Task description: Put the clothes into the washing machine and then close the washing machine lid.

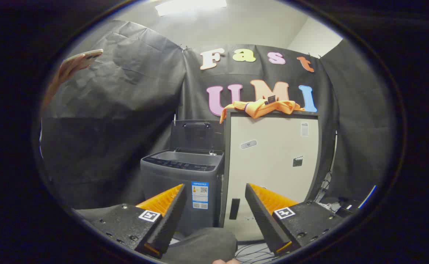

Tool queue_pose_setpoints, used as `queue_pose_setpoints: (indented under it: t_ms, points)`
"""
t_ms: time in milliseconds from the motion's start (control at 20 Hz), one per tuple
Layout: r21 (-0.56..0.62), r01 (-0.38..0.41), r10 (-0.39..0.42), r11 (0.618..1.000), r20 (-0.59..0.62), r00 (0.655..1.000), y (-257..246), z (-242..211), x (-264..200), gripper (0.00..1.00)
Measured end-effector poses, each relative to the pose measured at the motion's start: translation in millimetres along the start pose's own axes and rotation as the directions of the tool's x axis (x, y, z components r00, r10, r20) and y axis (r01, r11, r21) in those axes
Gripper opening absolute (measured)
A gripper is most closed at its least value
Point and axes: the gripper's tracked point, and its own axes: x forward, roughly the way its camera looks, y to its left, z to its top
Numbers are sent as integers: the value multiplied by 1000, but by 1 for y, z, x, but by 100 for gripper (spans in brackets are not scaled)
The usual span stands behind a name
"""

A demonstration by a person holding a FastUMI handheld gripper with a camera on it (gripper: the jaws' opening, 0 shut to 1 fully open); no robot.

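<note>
So the hand-held gripper [214, 196] is sitting with its two fingers [170, 209] spread wide apart, nothing between them, just empty air. It's well back from everything, looking across the booth.

Beyond the fingers there's a small dark grey top-loading washing machine [181, 183] on the floor, lid [197, 134] flipped up and standing nearly upright at the back, so the tub opening is exposed. Control strip runs along the front of the top, and there's a sticker [200, 195] on the front right corner of the body. The left finger overlaps the lower front of the machine from this angle, but it's not touching it.

Right beside the washer, touching or as good as, is a taller off-white cabinet [273, 165] with a dark frame. The clothes, an orange garment [262, 107], are bunched up on top of the cabinet, one end drooping over the left corner above the washer's lid. A small dark tag or object sits on the cloth, can't tell what.

Some cables [253, 253] on the floor down near the fingers, and something dark and rounded just between the finger bases, too unclear to name
</note>
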Motion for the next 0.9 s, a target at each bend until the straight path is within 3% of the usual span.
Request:
queue_pose_setpoints:
  t_ms: [900]
  points:
    - [-2,-5,5,1000,-6,1000,1,-2,0,97]
